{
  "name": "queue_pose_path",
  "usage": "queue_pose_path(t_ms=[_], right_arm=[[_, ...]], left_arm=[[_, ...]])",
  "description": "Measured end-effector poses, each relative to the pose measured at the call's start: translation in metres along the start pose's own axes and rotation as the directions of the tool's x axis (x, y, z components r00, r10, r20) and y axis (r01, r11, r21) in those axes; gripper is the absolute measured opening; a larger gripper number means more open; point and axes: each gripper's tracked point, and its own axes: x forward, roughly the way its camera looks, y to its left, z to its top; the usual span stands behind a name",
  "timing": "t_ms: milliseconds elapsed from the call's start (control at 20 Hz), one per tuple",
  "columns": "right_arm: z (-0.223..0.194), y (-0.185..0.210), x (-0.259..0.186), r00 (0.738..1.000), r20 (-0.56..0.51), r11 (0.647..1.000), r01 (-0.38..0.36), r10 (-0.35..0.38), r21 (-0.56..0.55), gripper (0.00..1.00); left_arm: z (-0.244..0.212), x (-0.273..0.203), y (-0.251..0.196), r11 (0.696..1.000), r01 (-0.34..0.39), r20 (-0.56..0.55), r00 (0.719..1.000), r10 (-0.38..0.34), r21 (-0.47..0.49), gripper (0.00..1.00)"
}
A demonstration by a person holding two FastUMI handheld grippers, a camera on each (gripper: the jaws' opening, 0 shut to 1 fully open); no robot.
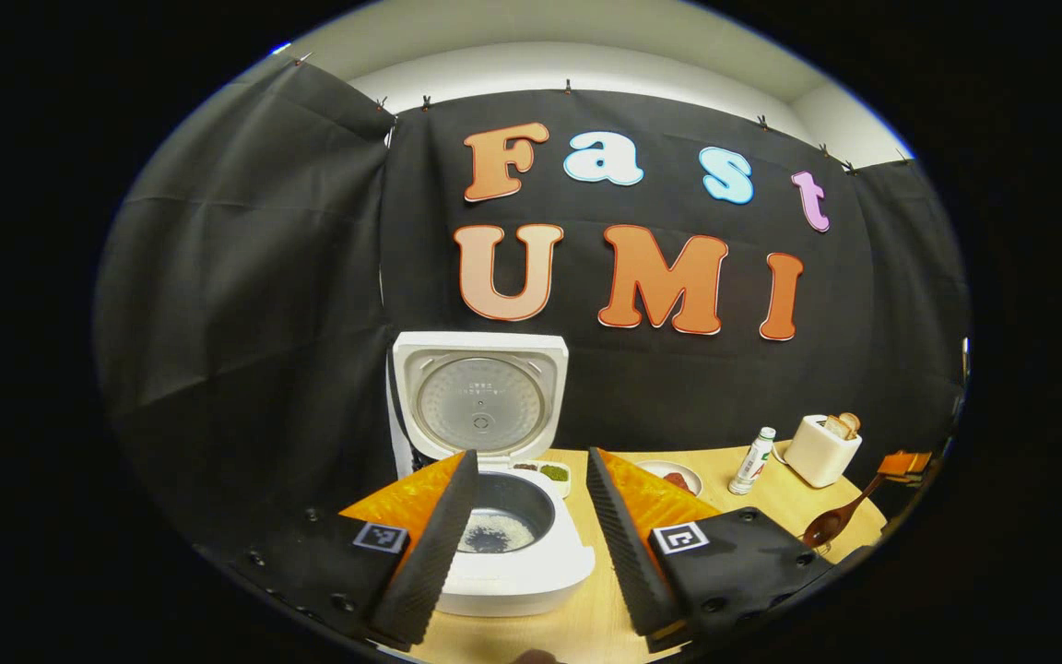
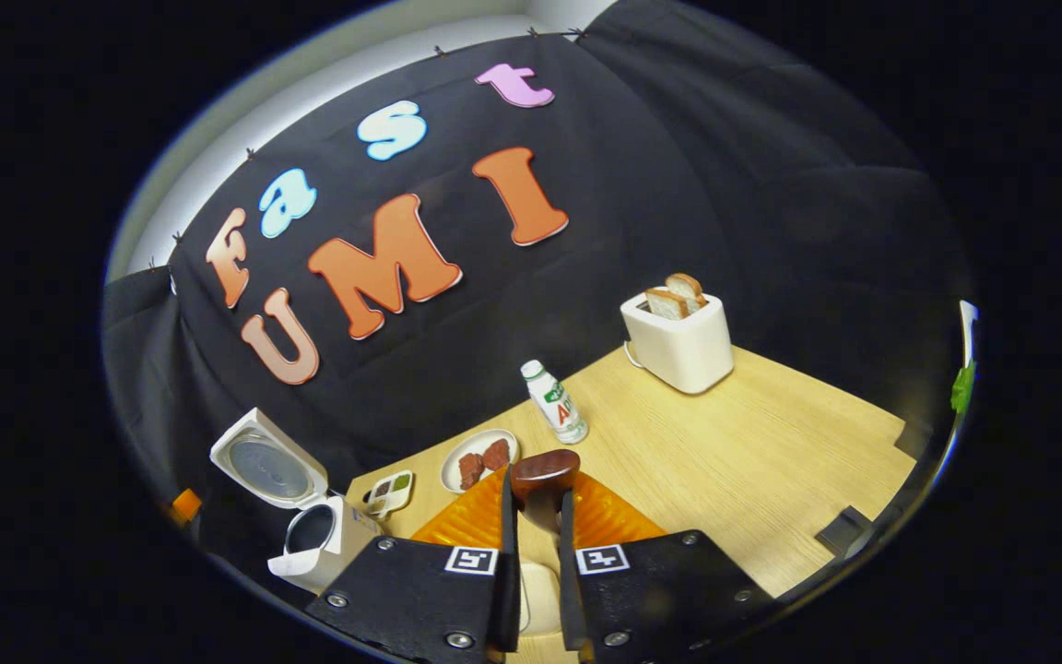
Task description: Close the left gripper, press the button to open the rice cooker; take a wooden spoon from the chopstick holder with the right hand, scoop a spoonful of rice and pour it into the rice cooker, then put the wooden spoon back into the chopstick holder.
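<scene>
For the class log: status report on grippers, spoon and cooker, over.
Left gripper open, facing the open rice cooker. Right gripper shut on wooden spoon. Rice in the pot.

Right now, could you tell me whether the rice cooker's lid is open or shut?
Open. The rice cooker has its lid standing upright behind the pot, the inner plate facing forward, and rice shows at the pot's bottom.

We see a light wooden table (image 2: 771, 443) bearing the open rice cooker (image 1: 503, 516), a toaster (image 2: 678, 346), a bottle (image 2: 557, 404) and a plate (image 2: 457, 456).
</scene>
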Motion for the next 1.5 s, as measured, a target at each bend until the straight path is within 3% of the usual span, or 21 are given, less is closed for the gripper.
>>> queue_pose_path(t_ms=[250, 550, 1000, 1150, 1350, 1500], right_arm=[[-0.019, 0.071, 0.001, 0.993, -0.026, 0.991, -0.114, 0.112, -0.07, 0.17], [-0.087, 0.099, 0.022, 0.983, -0.14, 0.971, -0.144, 0.118, -0.192, 0.17], [-0.147, 0.105, 0.056, 0.985, -0.149, 0.849, -0.153, 0.089, -0.505, 0.17], [-0.15, 0.108, 0.067, 0.986, -0.14, 0.877, -0.146, 0.091, -0.457, 0.17], [-0.173, 0.107, 0.071, 0.97, -0.227, 0.975, -0.132, 0.089, -0.18, 0.17], [-0.18, 0.11, 0.071, 0.966, -0.244, 0.986, -0.121, 0.09, -0.114, 0.17]], left_arm=[[0.002, 0.002, 0.014, 1.0, 0.014, 0.026, 1.0, -0.015, 0.017, 0.89], [-0.007, -0.006, 0.034, 1.0, 0.007, 0.019, 1.0, -0.008, 0.011, 0.89], [-0.021, -0.016, 0.06, 0.998, -0.064, -0.012, 0.998, 0.064, 0.0, 0.89], [-0.022, -0.015, 0.063, 0.997, -0.074, -0.018, 0.997, 0.074, 0.011, 0.89], [-0.029, -0.012, 0.065, 0.997, -0.076, -0.041, 0.996, 0.077, 0.026, 0.88], [-0.034, -0.009, 0.065, 0.997, -0.075, -0.058, 0.995, 0.077, 0.031, 0.89]])
